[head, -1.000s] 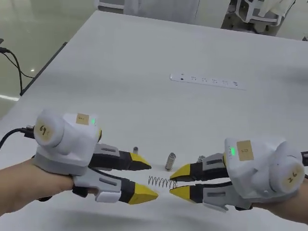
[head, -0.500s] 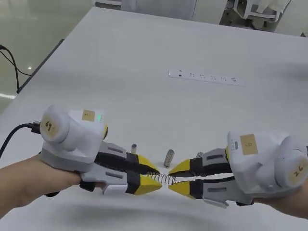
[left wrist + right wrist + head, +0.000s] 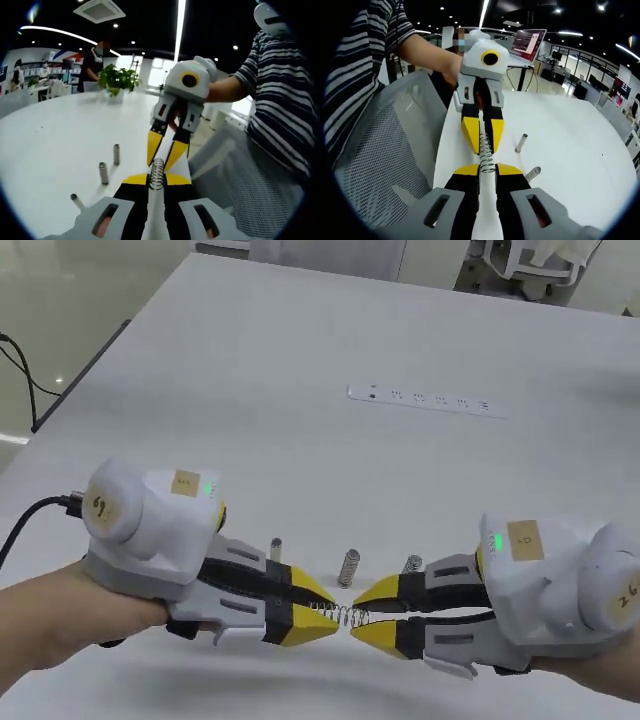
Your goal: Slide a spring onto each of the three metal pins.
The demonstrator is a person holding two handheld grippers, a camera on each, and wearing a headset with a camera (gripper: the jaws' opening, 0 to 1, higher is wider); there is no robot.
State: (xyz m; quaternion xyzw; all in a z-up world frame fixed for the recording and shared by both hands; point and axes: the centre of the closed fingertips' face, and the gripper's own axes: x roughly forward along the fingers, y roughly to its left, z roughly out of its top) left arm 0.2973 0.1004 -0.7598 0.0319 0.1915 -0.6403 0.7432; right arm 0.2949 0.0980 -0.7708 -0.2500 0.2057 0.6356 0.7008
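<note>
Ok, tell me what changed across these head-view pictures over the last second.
The left gripper moved in and closed its open jaws on the free end of the spring. The right gripper already held the other end, so both now grip it, tips almost meeting. The right gripper's hold, the pins and the power strip are unchanged.

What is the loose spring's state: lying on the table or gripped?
Gripped: the spring spans between the left hand-held gripper and right hand-held gripper, each shut on one end.
</note>
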